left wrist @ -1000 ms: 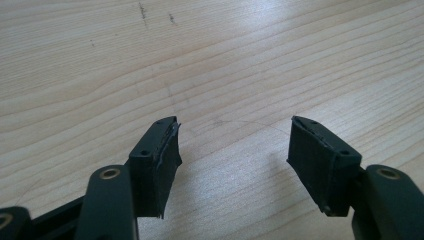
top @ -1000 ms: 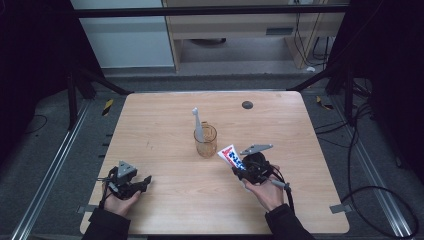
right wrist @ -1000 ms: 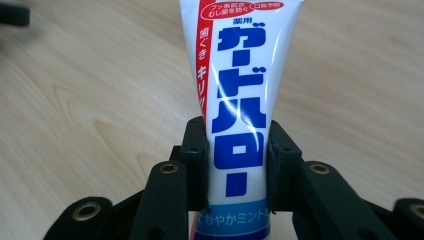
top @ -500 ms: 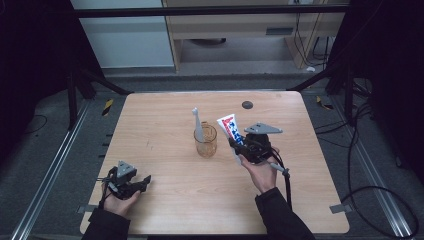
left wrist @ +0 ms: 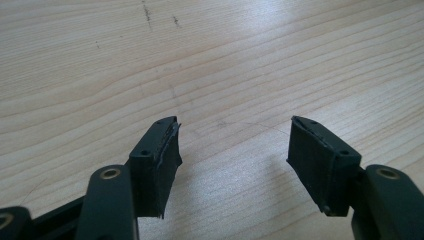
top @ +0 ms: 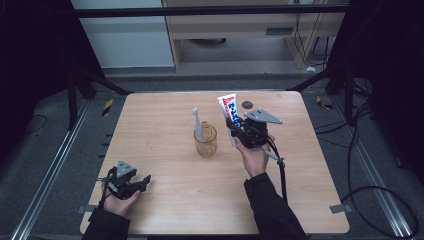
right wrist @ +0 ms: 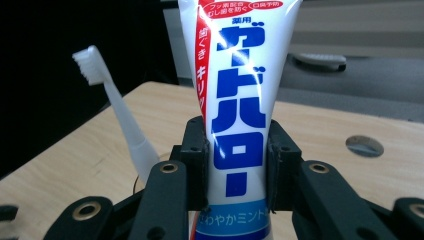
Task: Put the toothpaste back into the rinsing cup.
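One toothpaste tube (right wrist: 235, 115), blue Japanese lettering.

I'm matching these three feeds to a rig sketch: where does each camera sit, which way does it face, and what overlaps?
High view: above the person's side, facing forward and down on the light wooden table; both forearms, left gripper, right gripper.
Left gripper view: low on the left gripper, facing bare tabletop; open black jaws.
Right gripper view: on the right gripper, facing level across the table; jaws clamp the white, red and blue toothpaste tube.
Shared by the high and right gripper views: tube and white toothbrush.
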`<action>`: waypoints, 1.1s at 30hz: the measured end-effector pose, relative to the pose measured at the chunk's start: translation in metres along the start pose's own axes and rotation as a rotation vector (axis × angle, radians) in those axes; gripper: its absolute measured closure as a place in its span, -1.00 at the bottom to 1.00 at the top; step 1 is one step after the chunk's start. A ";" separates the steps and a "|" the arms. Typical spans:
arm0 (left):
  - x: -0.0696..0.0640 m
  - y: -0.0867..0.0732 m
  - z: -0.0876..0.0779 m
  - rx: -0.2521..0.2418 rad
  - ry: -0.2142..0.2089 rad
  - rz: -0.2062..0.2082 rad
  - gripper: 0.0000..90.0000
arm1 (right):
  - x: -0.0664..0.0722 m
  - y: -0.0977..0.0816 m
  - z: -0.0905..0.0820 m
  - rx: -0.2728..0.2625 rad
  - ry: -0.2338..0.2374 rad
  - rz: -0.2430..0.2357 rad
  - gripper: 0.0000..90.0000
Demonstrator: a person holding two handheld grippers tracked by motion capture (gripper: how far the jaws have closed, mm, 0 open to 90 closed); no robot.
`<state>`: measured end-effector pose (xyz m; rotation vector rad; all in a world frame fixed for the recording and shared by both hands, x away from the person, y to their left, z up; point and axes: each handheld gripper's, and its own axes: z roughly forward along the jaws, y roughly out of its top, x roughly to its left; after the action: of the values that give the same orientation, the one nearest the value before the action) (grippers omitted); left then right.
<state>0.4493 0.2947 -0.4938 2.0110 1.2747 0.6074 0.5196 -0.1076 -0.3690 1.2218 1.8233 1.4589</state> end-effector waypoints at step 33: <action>0.000 0.001 0.001 -0.005 -0.010 0.001 -0.19 | 0.016 0.015 0.070 -0.175 0.023 0.053 0.52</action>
<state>0.4504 0.2939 -0.4941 2.0085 1.2657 0.5999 0.5742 -0.0588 -0.3737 1.1789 1.6502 1.6305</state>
